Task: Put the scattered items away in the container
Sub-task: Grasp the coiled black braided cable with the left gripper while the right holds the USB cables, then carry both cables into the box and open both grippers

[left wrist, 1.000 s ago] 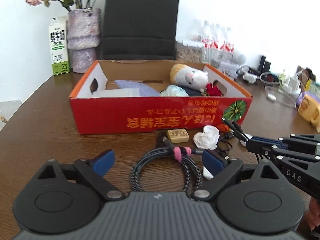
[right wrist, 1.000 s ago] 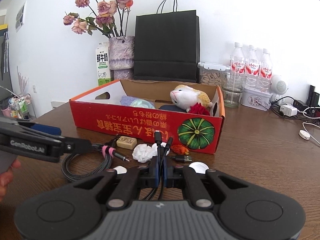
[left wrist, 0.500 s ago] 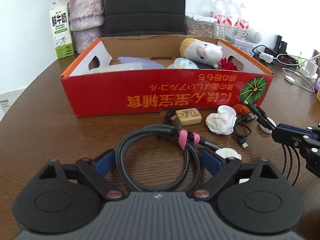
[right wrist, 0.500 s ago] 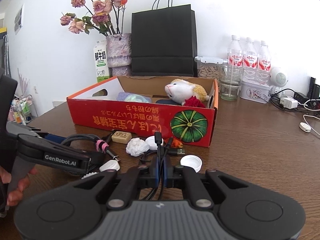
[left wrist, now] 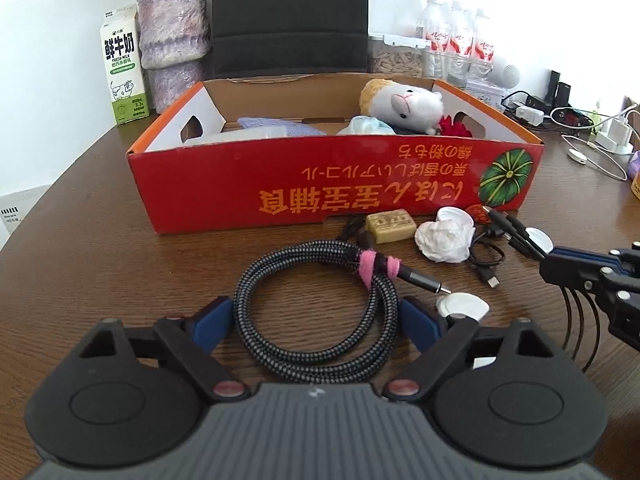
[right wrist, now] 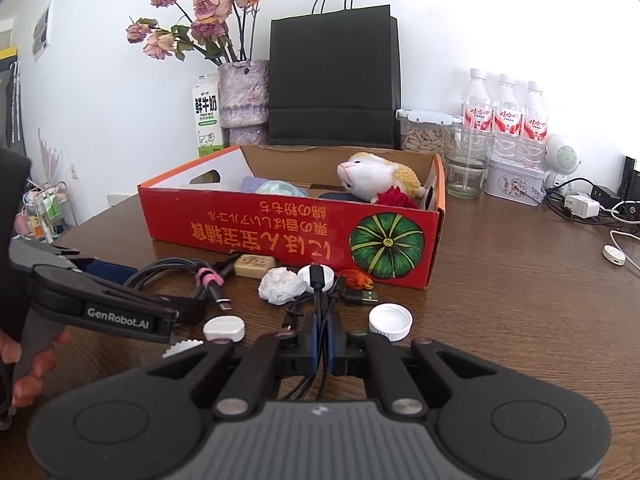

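The coiled braided cable (left wrist: 316, 312) I am working on is grey-black, bound by a pink strap (left wrist: 376, 266), with a metal plug sticking out toward the right. It lies flat on the brown table (left wrist: 100, 256), just in front of the red cardboard box (left wrist: 320, 196), and sits between the blue pads (left wrist: 212, 318) of my left claw (left wrist: 316, 320). The left claw's jaws are wide and closing around the coil; the pads do not press it yet. My right claw (right wrist: 320, 340) is pinched fully closed on a bundle of thin black cables (right wrist: 318, 296), whose plugs fan out ahead of it.

Compared with 1 second ago, the coil now lies deeper between the left claw's pads, where before it lay mostly ahead of them, and the box looms larger in the left view. The right view is nearly unchanged.

Loose on the table I count 1 tan block (left wrist: 391, 226), 1 crumpled white tissue (left wrist: 442, 240), 1 small orange object (right wrist: 356, 279) and 3 white bottle caps (right wrist: 390, 322) in the right view. Inside the box I see 1 plush toy (left wrist: 404, 106), 1 red flower (left wrist: 454, 126), 1 bluish cloth (left wrist: 276, 127) and 1 pale bundle (left wrist: 366, 126). Behind stand 1 milk carton (left wrist: 122, 64), 1 vase (left wrist: 174, 40), 1 black paper bag (right wrist: 334, 80) and 3 water bottles (right wrist: 506, 112).
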